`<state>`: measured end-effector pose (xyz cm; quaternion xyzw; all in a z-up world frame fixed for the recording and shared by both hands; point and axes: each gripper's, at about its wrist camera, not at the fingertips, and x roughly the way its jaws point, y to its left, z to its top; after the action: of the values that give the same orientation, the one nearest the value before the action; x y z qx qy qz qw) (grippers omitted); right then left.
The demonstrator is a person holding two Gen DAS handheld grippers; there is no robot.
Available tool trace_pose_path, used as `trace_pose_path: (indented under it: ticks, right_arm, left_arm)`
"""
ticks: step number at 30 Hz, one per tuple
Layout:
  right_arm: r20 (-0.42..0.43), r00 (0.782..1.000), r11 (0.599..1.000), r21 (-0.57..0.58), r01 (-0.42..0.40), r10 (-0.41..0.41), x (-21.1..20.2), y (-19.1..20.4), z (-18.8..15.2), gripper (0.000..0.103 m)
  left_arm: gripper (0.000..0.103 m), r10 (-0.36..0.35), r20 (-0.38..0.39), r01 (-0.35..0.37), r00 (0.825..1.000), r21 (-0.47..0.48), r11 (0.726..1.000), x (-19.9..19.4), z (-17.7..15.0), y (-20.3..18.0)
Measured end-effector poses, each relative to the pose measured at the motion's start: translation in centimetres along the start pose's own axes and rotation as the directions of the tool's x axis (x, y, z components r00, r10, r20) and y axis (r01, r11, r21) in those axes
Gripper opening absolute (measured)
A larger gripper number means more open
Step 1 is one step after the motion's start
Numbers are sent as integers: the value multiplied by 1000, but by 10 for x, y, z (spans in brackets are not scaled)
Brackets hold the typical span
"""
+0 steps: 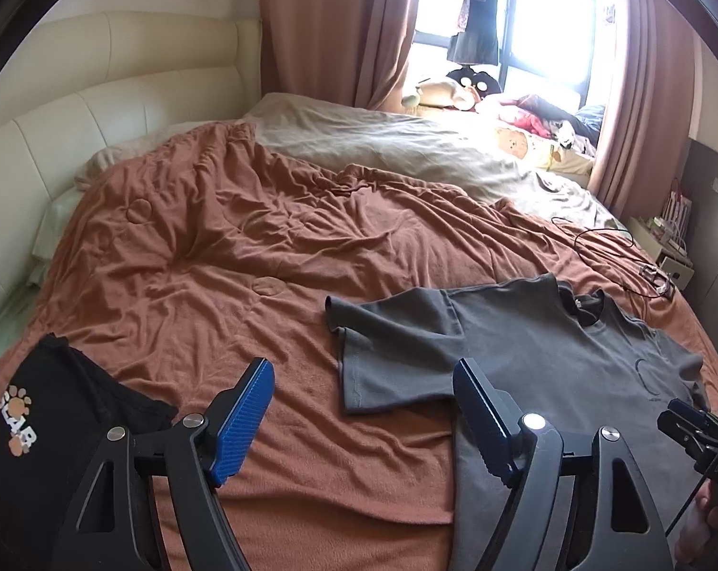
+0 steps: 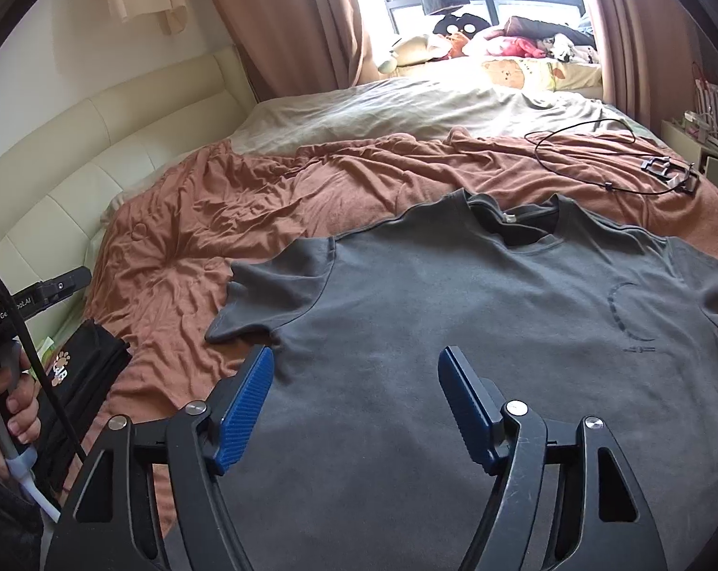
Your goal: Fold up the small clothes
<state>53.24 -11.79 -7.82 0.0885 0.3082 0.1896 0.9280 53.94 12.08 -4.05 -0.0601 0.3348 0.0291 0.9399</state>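
Here both grippers' fingers (image 2: 244, 409) apart, empty, above grey T-shirt (image 2: 454, 314).

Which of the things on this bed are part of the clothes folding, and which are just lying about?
Part of the job:
- grey T-shirt, spread flat
- black garment with paw print, at the left
- left gripper and right gripper, both open, holding nothing

Just lying about:
- black cable
- soft toys by the window
- rust-coloured blanket underneath
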Motion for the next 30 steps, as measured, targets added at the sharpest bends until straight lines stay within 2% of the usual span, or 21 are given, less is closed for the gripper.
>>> trace_pose_path:
  ticks: [4,10,19,21,25,30]
  right_arm:
    - [-51,999,1000,-12,-5,4,32,-4,14,65]
    - [-132,991,1000,13,-24,25,86,-21,35,52]
    - [-198,979,996,82,-37,53,136,-42,61,38]
    - [-207,977,996,77,-42,58,146,-39,63,35]
    - [-244,966,994,88,-66,85,175,-30,66,24]
    - [-274,956,994,63,-87,101,206,-12,68,18]
  left_arm:
    - [75,-7,-50,7,999,-5,1000,33,11,6]
    - [60,-26,-132,17,991,-64,998,84,16,21]
    - [60,-54,-219,28,974,-120,992,151,21,33]
    - [60,-63,-240,34,969,-126,992,166,21,34]
    - [60,-76,-265,38,961,-146,989,192,22,39]
    - [60,-94,-299,52,950,-147,988,223,19,38]
